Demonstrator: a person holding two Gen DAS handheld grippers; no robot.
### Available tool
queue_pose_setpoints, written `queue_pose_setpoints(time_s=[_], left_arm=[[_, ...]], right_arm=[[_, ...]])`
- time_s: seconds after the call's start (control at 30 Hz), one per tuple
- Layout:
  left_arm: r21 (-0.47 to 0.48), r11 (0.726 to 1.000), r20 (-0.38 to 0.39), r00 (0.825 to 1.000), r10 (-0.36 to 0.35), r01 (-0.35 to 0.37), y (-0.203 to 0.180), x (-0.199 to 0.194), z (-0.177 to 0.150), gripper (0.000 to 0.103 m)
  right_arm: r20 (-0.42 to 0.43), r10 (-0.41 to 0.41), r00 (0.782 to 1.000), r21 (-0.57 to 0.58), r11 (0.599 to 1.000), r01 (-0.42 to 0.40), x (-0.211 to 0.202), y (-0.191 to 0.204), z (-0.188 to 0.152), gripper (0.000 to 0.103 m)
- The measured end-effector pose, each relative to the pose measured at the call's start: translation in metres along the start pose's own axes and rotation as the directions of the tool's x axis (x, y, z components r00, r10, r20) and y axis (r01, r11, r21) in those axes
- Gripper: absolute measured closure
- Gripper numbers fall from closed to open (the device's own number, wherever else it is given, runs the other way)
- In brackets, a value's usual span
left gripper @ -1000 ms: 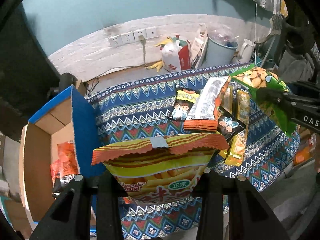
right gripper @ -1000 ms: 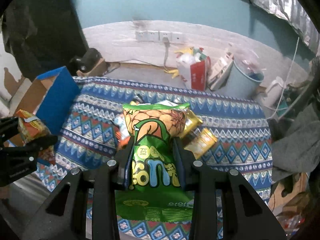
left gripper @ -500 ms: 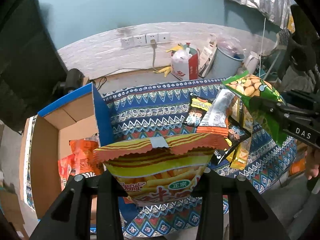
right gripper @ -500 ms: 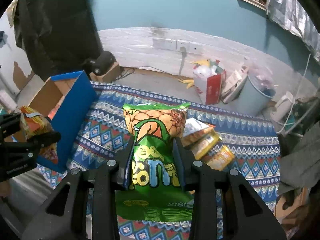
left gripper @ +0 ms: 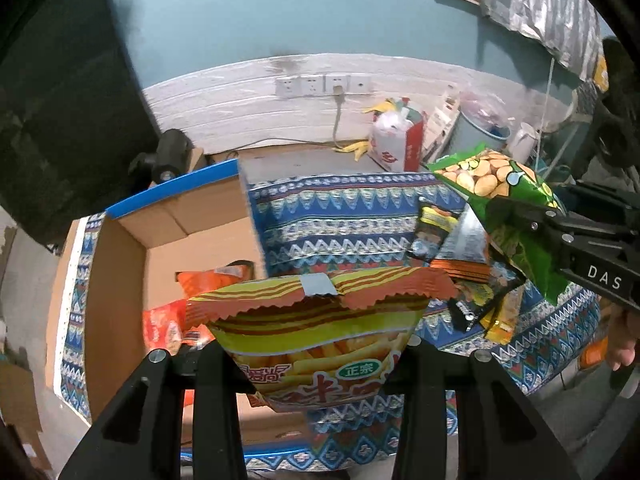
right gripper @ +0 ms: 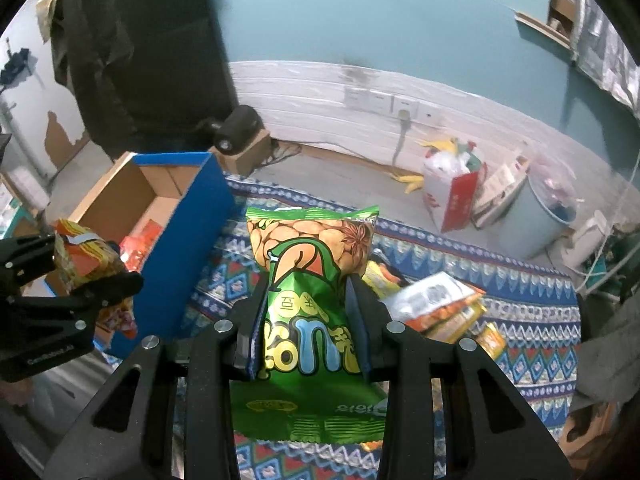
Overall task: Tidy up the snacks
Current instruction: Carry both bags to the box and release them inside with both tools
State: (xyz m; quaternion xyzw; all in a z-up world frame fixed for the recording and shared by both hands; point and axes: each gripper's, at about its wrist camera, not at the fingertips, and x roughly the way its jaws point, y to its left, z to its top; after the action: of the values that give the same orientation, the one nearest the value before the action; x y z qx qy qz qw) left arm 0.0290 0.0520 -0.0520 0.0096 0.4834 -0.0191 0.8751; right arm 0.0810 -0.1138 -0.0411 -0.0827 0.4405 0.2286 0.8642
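Note:
My left gripper (left gripper: 316,356) is shut on a yellow and orange fries bag (left gripper: 320,328) and holds it above the near edge of an open cardboard box (left gripper: 120,280) with blue outer walls. Orange snack packs (left gripper: 168,320) lie inside the box. My right gripper (right gripper: 306,316) is shut on a green peanut bag (right gripper: 308,300), held over the patterned cloth (right gripper: 520,320). It also shows in the left wrist view (left gripper: 504,196) to the right. The left gripper with the fries bag shows in the right wrist view (right gripper: 84,264) beside the box (right gripper: 188,216).
Several loose snack packs (left gripper: 460,256) lie in a pile on the cloth, also seen in the right wrist view (right gripper: 440,308). Behind the cloth stand a red and white bag (right gripper: 452,192), a pale blue bucket (right gripper: 536,216) and wall sockets (left gripper: 320,84).
Both grippers have moved left with their bags. The box now sits right under the left gripper, and has come closer in the right wrist view.

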Motion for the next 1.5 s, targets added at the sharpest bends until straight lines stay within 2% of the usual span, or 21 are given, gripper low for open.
queue_pose_setpoints(time_s=[0.43, 0.8, 1.1, 1.13, 1.23, 1.5], left_arm=[[-0.096, 0.993, -0.016, 0.998, 0.064, -0.065, 0.071, 0.001, -0.013, 0.063], [-0.192, 0.972, -0.067, 0.990, 0.121, -0.132, 0.129, 0.014, -0.030, 0.063], [-0.237, 0.954, -0.119, 0.980, 0.158, -0.183, 0.156, 0.024, -0.038, 0.062], [-0.236, 0.953, -0.129, 0.978, 0.166, -0.192, 0.158, 0.025, -0.038, 0.060], [-0.237, 0.945, -0.157, 0.969, 0.191, -0.225, 0.162, 0.028, -0.039, 0.043], [-0.248, 0.930, -0.144, 0.960, 0.241, -0.271, 0.176, 0.019, -0.039, 0.037]], right_arm=[[-0.017, 0.063, 0.998, -0.066, 0.996, -0.064, 0.030, 0.063, 0.029, 0.069], [-0.058, 0.130, 0.990, -0.112, 0.984, -0.136, 0.067, 0.125, 0.046, 0.069], [-0.085, 0.176, 0.981, -0.111, 0.977, -0.185, 0.086, 0.153, 0.054, 0.069], [-0.089, 0.179, 0.980, -0.112, 0.976, -0.189, 0.088, 0.157, 0.055, 0.069], [-0.097, 0.193, 0.976, -0.103, 0.974, -0.203, 0.093, 0.164, 0.057, 0.069], [-0.121, 0.219, 0.968, -0.107, 0.967, -0.232, 0.106, 0.186, 0.060, 0.069]])
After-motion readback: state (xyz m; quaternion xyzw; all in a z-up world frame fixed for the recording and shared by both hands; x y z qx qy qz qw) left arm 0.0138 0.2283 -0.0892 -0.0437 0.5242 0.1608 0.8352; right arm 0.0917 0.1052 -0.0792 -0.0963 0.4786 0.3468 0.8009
